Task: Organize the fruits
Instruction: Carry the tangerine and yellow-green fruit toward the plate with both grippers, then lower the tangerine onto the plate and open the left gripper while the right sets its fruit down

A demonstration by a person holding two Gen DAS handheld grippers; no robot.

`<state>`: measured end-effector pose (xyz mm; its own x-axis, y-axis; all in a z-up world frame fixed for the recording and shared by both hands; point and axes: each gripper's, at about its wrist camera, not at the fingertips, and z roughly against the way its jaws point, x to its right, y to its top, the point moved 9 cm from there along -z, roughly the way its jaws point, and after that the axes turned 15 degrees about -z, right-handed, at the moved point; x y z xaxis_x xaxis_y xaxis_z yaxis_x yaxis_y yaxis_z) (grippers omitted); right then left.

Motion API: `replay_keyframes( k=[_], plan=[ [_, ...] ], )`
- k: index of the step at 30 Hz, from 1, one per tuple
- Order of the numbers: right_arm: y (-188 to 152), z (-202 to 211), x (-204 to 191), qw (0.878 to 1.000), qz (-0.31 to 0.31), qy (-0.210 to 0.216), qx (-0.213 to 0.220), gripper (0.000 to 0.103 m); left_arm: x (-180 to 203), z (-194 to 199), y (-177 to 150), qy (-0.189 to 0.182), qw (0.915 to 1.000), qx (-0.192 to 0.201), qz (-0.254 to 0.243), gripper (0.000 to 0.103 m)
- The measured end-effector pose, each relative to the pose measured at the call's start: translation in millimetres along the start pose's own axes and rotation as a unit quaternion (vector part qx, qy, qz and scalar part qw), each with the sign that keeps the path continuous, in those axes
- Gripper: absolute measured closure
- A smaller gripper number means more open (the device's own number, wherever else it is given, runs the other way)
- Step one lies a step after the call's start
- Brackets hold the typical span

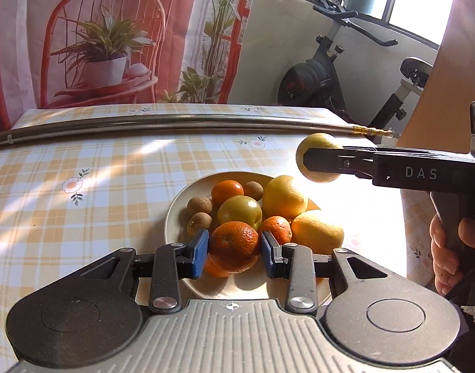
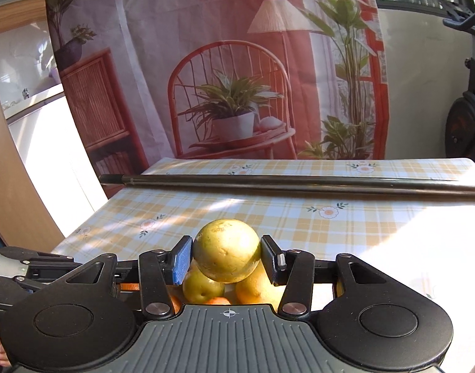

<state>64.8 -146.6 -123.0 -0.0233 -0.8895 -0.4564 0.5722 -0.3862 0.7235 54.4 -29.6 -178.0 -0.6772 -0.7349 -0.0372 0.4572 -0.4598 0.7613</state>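
Left claw [image 1: 234,250] clamps an orange [image 1: 234,246] over the heaped plate [image 1: 175,214]; right claw [image 2: 226,259] clamps a yellow-green fruit [image 2: 226,250]; risk: round skins slipping, pile below toppling.

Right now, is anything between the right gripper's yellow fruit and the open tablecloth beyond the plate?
Nothing visible. The right gripper holds the yellow fruit above the plate of fruit; ahead, the checked tablecloth lies bare up to the metal rod across the table's far side.
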Motion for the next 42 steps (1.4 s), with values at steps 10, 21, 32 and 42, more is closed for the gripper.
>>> replay_keyframes(
  k=[10,21,32,42],
  plan=[
    [-16,15,5,1.000,-0.006,0.003,0.005,0.059,20,-21,-19,-0.008,0.9982,-0.049,-0.034,0.065],
    [-20,9,8,1.000,-0.013,0.009,-0.006,0.059,13,-32,-23,0.011,0.9969,-0.064,-0.043,0.065],
    [-23,3,12,0.999,-0.020,0.011,-0.024,0.059,1,-33,-19,0.033,0.9972,-0.058,-0.034,0.065],
    [-30,-2,-3,0.998,0.012,0.020,-0.056,0.059,-8,-6,-10,0.036,0.9992,-0.018,0.005,0.065]
  ],
)
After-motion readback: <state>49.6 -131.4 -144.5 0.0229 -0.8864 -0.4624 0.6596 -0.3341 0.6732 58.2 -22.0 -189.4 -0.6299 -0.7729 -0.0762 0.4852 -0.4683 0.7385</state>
